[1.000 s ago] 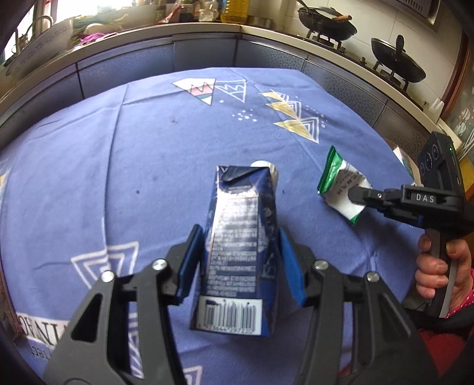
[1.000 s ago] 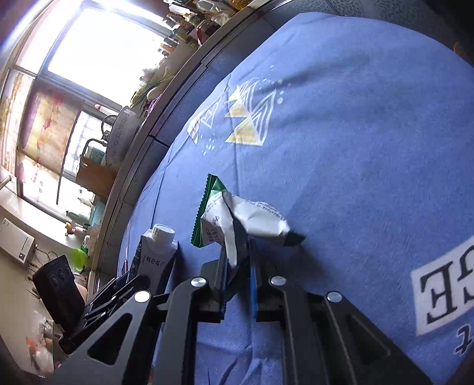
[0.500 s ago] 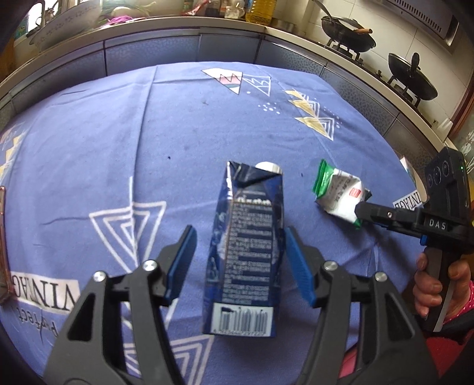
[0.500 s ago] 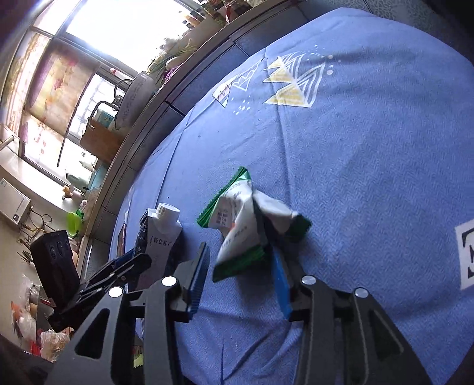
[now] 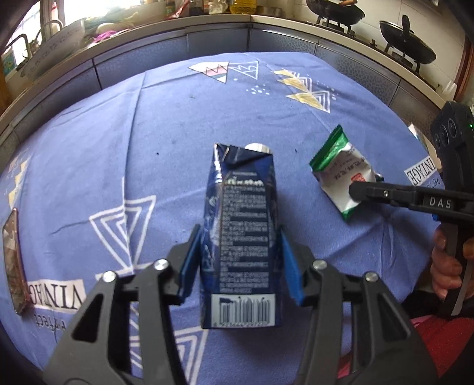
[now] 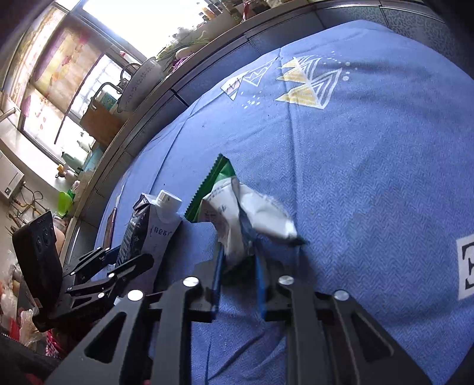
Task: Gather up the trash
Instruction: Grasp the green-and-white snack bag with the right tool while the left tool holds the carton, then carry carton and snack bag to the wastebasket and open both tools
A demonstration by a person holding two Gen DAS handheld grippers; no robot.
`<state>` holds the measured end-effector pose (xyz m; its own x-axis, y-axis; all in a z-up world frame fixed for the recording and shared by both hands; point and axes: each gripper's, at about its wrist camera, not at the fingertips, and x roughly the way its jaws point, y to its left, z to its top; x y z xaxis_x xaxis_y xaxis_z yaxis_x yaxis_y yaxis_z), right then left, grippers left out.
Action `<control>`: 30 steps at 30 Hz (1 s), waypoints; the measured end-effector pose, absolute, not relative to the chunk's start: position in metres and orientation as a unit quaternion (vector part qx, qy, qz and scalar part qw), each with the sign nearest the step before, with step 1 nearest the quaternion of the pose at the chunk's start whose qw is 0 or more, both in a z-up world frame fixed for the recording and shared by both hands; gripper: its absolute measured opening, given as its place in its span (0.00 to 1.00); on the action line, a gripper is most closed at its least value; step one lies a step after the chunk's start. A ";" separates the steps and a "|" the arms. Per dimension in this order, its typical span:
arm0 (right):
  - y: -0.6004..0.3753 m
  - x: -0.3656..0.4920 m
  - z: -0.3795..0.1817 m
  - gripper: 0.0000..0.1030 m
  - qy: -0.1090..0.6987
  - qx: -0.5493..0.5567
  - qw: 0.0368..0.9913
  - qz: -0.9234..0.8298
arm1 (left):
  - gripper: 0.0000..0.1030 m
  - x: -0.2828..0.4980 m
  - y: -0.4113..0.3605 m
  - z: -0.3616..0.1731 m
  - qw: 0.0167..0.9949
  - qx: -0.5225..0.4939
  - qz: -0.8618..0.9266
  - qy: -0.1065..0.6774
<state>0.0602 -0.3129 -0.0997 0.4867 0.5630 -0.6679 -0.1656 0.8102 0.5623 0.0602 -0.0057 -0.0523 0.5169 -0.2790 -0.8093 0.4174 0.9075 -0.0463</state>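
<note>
The left gripper [image 5: 240,260] has just been closing, and its two blue pads now press on both sides of the dark blue drink carton [image 5: 241,234]. The carton stands between them, leaning a little away from the camera, with its barcode at the low end and its white cap [image 5: 257,147] at the far top. In the right wrist view the same carton [image 6: 148,228] shows beside the left gripper [image 6: 124,260], at the left of the picture.

The right gripper [image 6: 237,266] has also just been closing. Its jaws are nearly together and they pinch the near end of the crumpled green and white snack wrapper [image 6: 237,207]. The wrapper's green toothed edge points away from the gripper, and the rest of it seems to rest on the cloth, though this is hard to judge because the frame is blurred there. From the left wrist view, the wrapper [image 5: 340,174] lies to the right of the carton, apart from it, with the right gripper [image 5: 355,191] on its near side. A hand [image 5: 447,263] holds the handle of this gripper at the right edge.

Both things are on a blue tablecloth [image 5: 118,142] with triangle prints. A flat brown object [image 5: 11,260] lies at the left edge of the cloth. Behind the table runs a kitchen counter [image 5: 219,23], with two black woks [image 5: 407,44] on the stove at the right.
</note>
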 end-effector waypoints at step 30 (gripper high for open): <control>-0.665 -0.009 -0.094 0.07 0.295 0.180 0.910 -0.231 | 0.47 0.151 -0.489 -0.038 0.740 0.206 -0.473 0.432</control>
